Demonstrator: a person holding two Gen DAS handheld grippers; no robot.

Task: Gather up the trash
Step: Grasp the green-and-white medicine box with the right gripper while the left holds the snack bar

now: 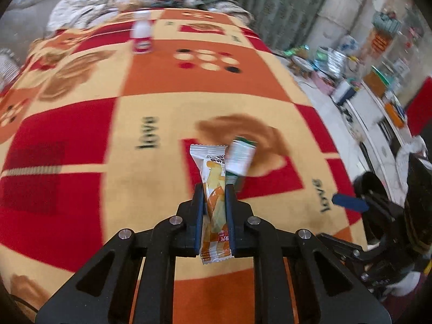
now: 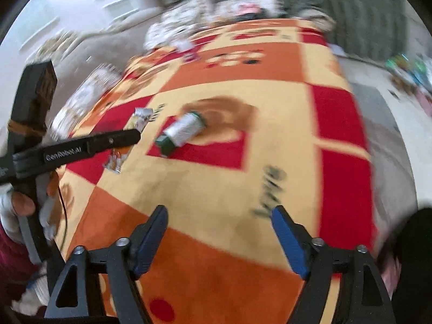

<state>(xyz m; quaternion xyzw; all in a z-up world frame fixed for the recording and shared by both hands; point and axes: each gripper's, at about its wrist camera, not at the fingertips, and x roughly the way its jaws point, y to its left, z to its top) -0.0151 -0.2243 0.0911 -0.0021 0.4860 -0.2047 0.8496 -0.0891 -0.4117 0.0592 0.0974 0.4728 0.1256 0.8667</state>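
Fingers of the left gripper (image 1: 214, 189) are clamped together on a long white and orange plastic snack wrapper (image 1: 214, 199), which stands upright between the blue pads, its crimped top end above the tips and its lower end hanging below them. In the right wrist view the same wrapper (image 2: 129, 140) shows on either side of the left gripper's black arm, which crosses in front of it.

Just beyond the wrapper, on the blanket, lies a small green and white carton (image 1: 239, 159) on its side; the right wrist view shows this carton (image 2: 182, 132) resting partly on a brown printed motif and partly on a red square. Whether anything is inside it cannot be told.

The right gripper (image 2: 220, 224) has its blue-padded jaws standing wide apart with nothing between them, and hangs above the blanket on the near side of the carton. In the left wrist view it shows at the right edge (image 1: 351, 202), well apart from the carton.

Underneath is a patterned blanket in red, orange and cream squares (image 1: 151, 86) printed with the word "love". Far beyond the carton, near the blanket's back edge, stands a small white bottle with a red label (image 1: 141, 33). Behind it are heaped pale fabrics (image 1: 89, 2) and a green curtain (image 1: 283, 2). To the right of the carton, off the blanket, lies cluttered floor (image 1: 332, 67), blurred.
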